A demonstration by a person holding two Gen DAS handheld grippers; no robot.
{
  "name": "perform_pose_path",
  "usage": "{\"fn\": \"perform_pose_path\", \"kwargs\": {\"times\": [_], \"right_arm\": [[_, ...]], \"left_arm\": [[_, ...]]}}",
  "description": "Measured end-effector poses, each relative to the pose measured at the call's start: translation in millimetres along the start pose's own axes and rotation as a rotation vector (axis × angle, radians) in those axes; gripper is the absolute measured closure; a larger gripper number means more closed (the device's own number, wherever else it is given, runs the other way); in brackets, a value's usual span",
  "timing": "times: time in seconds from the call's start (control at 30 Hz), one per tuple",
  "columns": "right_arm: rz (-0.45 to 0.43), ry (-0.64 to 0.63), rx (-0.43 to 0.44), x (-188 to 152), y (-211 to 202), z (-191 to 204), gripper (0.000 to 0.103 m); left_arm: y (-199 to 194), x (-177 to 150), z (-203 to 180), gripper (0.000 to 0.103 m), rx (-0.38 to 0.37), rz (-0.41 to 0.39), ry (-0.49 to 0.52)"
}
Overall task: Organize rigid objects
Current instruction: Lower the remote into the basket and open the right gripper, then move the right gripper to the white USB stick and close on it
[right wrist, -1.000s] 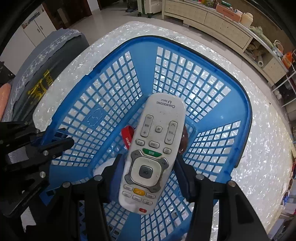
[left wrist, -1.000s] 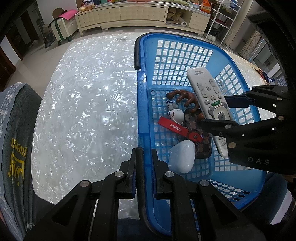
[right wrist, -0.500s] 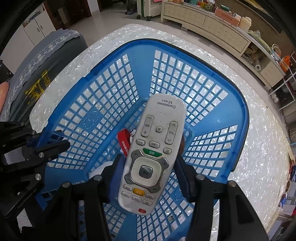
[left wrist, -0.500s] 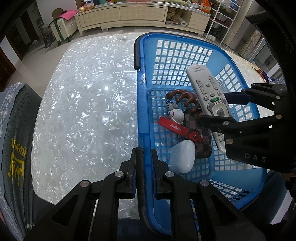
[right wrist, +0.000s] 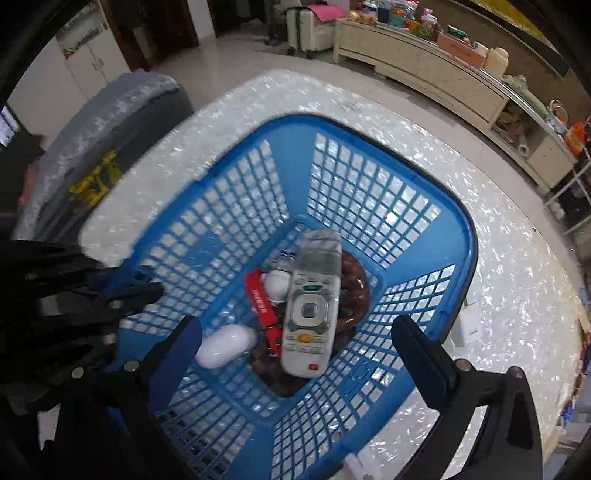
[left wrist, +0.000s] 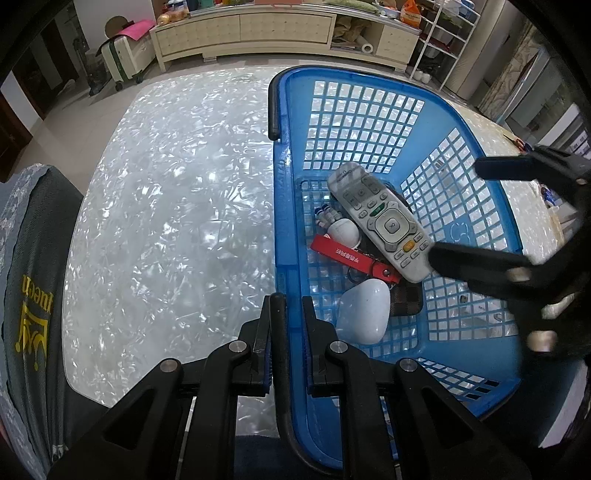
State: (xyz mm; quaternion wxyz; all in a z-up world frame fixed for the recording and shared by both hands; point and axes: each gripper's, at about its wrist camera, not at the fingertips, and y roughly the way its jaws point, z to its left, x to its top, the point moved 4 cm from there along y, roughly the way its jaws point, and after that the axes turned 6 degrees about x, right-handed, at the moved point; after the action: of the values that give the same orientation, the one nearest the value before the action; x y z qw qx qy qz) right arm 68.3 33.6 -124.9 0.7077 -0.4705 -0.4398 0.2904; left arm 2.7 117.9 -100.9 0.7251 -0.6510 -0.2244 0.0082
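Note:
A blue lattice basket (left wrist: 369, 74) stands on the pearly white table (left wrist: 166, 203). My left gripper (left wrist: 286, 306) is shut on its near left rim, and it also shows in the right wrist view (right wrist: 147, 282). A white remote (left wrist: 384, 225) (right wrist: 310, 306) lies loose in the basket on top of a brown curved piece (right wrist: 356, 291). Beside it lie a red strap (left wrist: 347, 254), a small white figure (left wrist: 343, 230) and a white oval case (left wrist: 364, 310). My right gripper (right wrist: 297, 325) (left wrist: 458, 210) hovers over the remote with its jaws opening wide, the pads clear of it.
A chair draped in grey cloth with yellow print (left wrist: 33, 295) stands at the table's left edge. A small white card (right wrist: 469, 328) lies on the table to the right of the basket. Cream cabinets (left wrist: 258, 29) line the far wall.
The right gripper's jaws have spread and let go of the remote, which dropped onto the things in the basket. The left gripper has kept its hold on the rim.

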Motion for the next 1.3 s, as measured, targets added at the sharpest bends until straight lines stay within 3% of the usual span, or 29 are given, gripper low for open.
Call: {"fn": "perform_pose_path", "kwargs": {"times": [0.23,0.53,0.9,1.3], "right_arm": [[-0.070,0.009,-0.001,-11,-54,-16,0.000],[-0.068,-0.002,-0.026,-58,-89,-52,0.000],[-0.012,0.071,-0.082,-106,-70,-86,0.000],[0.048,0.109,-0.050,-134,-35,-91,0.000]], "left_arm": [[0,0,-2,0.089,0.022,0.003,0.007],[0,0,-2,0.089,0.032,0.006,0.010],[0,1,-2,0.089,0.039,0.009,0.004],[-1,-1,0,0.089,0.037,0.008,0.005]]}}
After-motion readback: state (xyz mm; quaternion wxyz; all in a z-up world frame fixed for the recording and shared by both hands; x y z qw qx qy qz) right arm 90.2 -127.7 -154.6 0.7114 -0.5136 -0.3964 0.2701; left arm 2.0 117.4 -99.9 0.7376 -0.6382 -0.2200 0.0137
